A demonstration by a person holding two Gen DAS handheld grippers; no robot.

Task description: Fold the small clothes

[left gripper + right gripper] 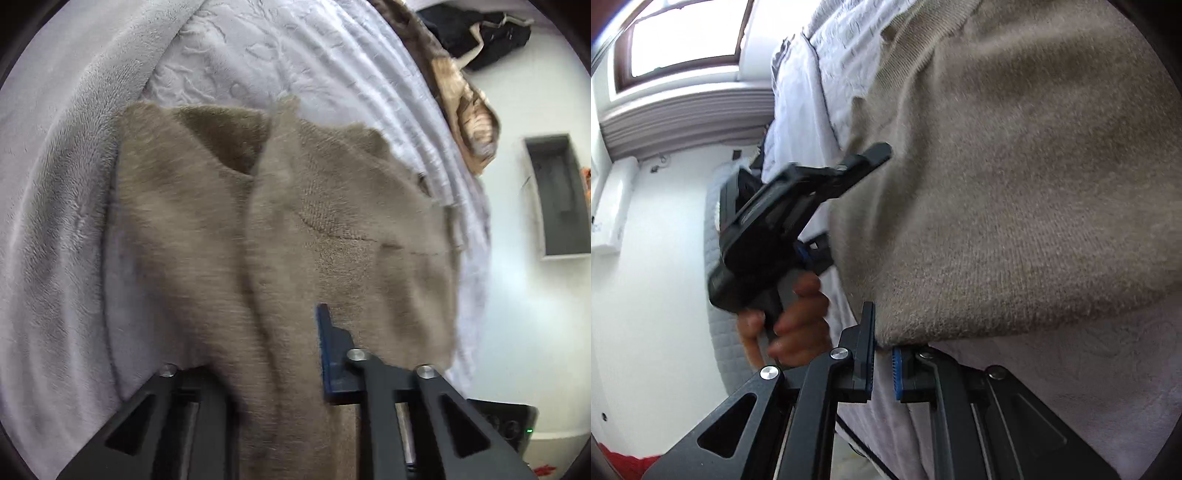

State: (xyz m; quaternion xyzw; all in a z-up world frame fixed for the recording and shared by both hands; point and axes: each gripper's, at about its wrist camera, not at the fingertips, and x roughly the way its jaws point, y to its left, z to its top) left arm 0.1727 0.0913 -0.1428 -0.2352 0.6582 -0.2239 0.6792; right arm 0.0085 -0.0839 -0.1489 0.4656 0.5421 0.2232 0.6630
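A taupe knit garment (332, 221) lies rumpled on a pale quilted bedspread (258, 55). My left gripper (291, 325) has a fold of the knit bunched between its fingers. The right blue pad (328, 350) shows, while the other finger is buried under the cloth. In the right wrist view the garment (1034, 184) fills the upper right. My right gripper (882, 349) is shut on its lower corner, the blue pads nearly touching. The left gripper (875, 153), held by a hand (798, 325), bites the garment's left edge.
Brown patterned fabric (469, 122) and dark clothing (480, 33) lie at the bed's far edge. A grey open box (557, 195) stands on the pale floor. The bed edge (798, 110) drops off to the left below a window (683, 33).
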